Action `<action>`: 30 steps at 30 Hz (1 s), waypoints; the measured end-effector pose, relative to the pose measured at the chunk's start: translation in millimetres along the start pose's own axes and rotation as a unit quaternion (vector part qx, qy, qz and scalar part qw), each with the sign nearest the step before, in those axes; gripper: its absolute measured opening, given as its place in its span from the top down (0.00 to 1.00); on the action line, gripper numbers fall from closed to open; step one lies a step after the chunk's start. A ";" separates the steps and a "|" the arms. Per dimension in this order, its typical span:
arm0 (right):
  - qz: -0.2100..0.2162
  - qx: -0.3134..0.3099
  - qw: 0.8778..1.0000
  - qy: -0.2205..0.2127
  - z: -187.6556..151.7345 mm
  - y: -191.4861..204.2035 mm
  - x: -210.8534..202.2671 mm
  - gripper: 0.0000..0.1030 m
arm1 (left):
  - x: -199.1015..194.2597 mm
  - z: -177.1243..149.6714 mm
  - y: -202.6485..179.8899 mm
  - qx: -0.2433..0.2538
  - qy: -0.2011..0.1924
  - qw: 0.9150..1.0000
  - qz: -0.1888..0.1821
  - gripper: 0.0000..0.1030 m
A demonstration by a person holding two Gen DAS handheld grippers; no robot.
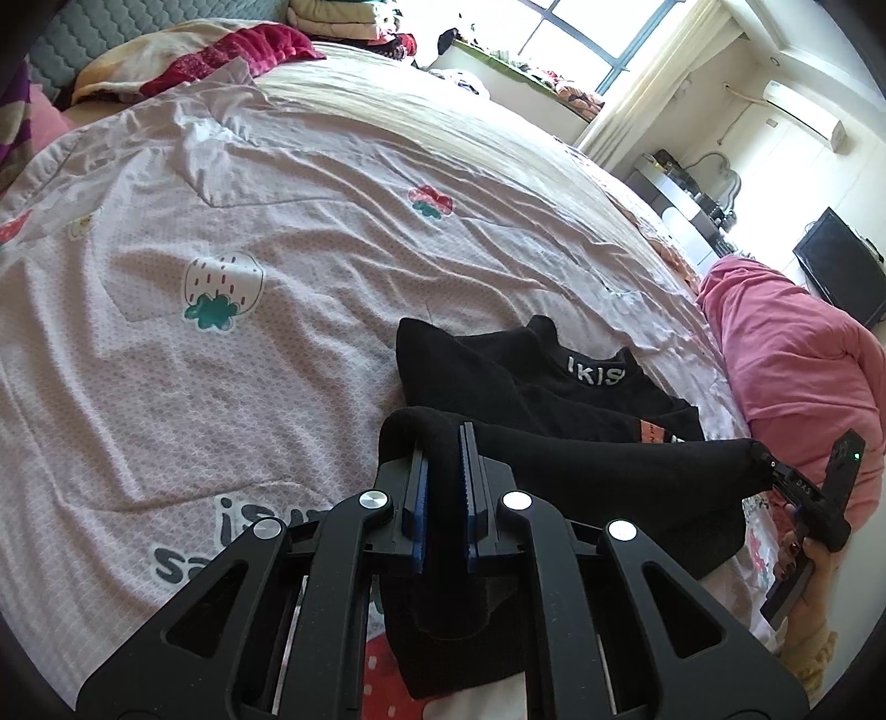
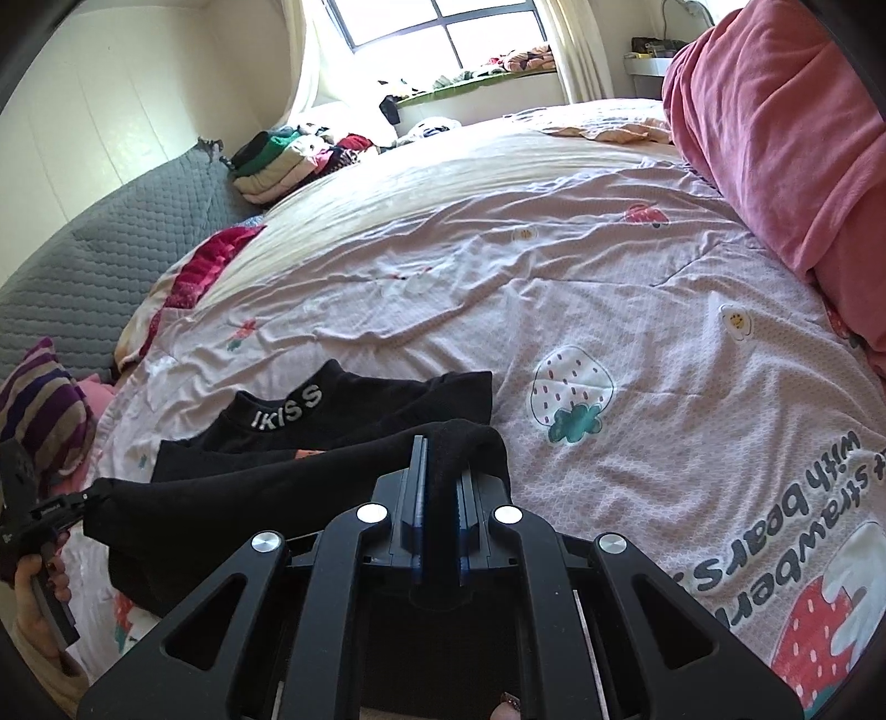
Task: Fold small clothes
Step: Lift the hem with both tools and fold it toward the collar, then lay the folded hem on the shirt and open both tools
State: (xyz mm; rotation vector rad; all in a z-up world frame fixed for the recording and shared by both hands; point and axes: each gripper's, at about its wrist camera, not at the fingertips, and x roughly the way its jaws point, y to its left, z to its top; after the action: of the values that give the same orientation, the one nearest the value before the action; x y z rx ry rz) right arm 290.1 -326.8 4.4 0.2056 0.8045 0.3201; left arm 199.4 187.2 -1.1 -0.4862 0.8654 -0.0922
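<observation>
Garment: a small black top [image 1: 581,387] with white letters at the collar is spread near the front edge of the bed [image 1: 332,166]; the collar end lies flat on the quilt, the near end is lifted.
Lifted edge: a black band of cloth [image 1: 609,459] is stretched between the two grippers, over the flat part of the top.
Left gripper [image 1: 443,487]: closed narrow on one corner of the lifted edge, cloth pinched between the blue pads.
Right gripper [image 2: 440,487]: likewise clamped on the other corner, cloth bulging above the pads.
Step in hand: judged to be a fold of the near half over toward the collar.
How to do it well: both corners should be carried forward together and kept level, so the edge stays taut and the fold line runs straight across; the edge is best laid just short of the collar, then the jaws opened only once cloth rests on cloth.
Risk: an uneven pull would skew the fold or drag the flat half along the quilt.
Surroundings: a pink blanket [image 2: 775,138] lies at the bed's right edge, folded clothes [image 2: 288,160] at the far corner, a window [image 2: 443,22] beyond.
</observation>
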 end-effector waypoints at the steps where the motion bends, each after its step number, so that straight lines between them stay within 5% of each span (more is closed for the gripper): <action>1: -0.005 0.000 1.000 0.001 -1.3 -0.9 2.3 0.88 | 1.5 -0.5 0.2 -0.003 0.001 1.000 -0.001 0.94; 4: -0.024 0.000 1.000 -0.004 -2.5 -4.5 1.2 0.60 | 2.0 -1.6 -0.2 -0.004 0.001 1.000 -0.001 0.92; 6: -0.017 0.001 1.000 -0.008 -2.8 -5.3 -5.4 0.60 | -4.0 -2.5 -2.2 -0.005 -0.006 1.000 0.001 0.90; 9: -0.014 -0.015 1.000 -0.018 -4.6 -0.5 -17.6 0.60 | -22.0 -5.8 -7.4 0.006 -0.040 0.999 0.022 0.70; 14: -0.008 -0.069 0.997 -0.018 -16.2 22.0 -32.0 0.66 | -38.4 -12.7 -17.1 0.021 -0.051 0.998 0.014 0.70; 17: 0.010 -0.102 0.995 0.011 -30.5 38.8 -31.4 0.83 | -40.5 -27.1 -36.5 0.069 -0.039 0.997 0.015 0.82; 19: 0.014 -0.120 0.992 0.039 -43.7 49.2 -26.3 0.84 | -38.0 -38.3 -48.8 0.098 -0.032 0.994 0.022 1.00; 23: 0.001 -0.148 0.986 0.074 -62.0 63.7 -14.0 0.84 | -21.3 -61.4 -68.9 0.137 0.018 0.990 0.008 1.00; 30: -0.035 -0.155 0.982 0.101 -75.1 62.1 11.9 0.84 | 16.2 -91.6 -88.5 0.195 0.055 0.978 0.049 1.00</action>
State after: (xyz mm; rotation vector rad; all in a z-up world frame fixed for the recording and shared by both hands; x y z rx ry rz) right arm 230.2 -260.2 -35.8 -0.1496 0.9469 0.3983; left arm 151.5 70.1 -23.2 -0.0706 0.9509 -0.1954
